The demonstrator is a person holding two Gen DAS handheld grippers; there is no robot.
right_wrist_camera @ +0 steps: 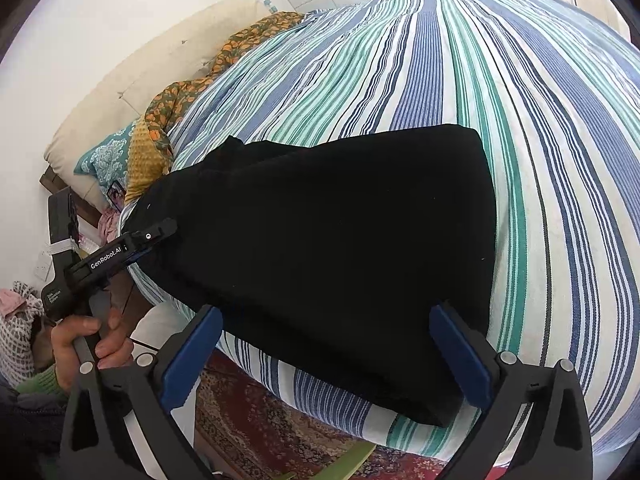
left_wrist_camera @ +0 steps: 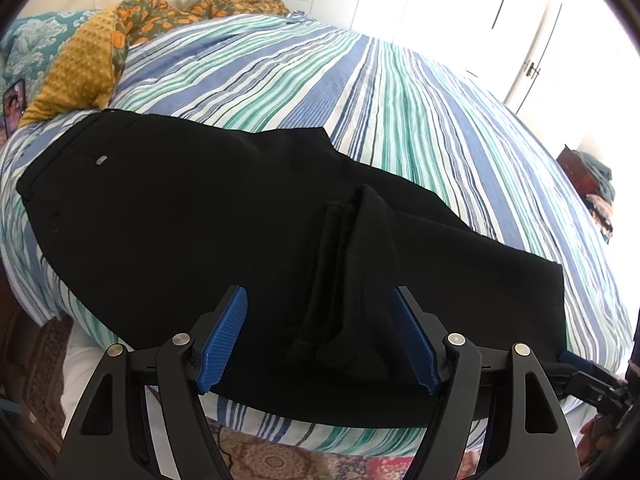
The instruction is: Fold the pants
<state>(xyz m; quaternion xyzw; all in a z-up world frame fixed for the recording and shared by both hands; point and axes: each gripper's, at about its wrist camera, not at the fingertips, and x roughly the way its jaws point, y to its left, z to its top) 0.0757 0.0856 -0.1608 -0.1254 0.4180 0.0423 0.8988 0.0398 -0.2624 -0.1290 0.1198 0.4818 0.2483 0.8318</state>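
Pants: I see the black pants point(left_wrist_camera: 180, 216) lying flat near the front edge of the bed, waistband toward the pillows, legs running toward the right gripper; one raised fold point(left_wrist_camera: 360, 264) stands up in front of the left gripper.
Left gripper: my left gripper point(left_wrist_camera: 320, 336) is spread wide, blue pads either side of the raised fold, gripping nothing.
Right gripper: my right gripper point(right_wrist_camera: 326, 356) is likewise released, its fingers straddling the pants point(right_wrist_camera: 340, 248) near their hem end.
Bedcover: striped blue, green and white cover point(left_wrist_camera: 360, 92) under the pants.
Pillows: mustard cushion point(left_wrist_camera: 76, 76) and teal patterned pillow point(left_wrist_camera: 28, 48) at the head end.
Floor: patterned red rug point(right_wrist_camera: 256, 420) beside the bed.
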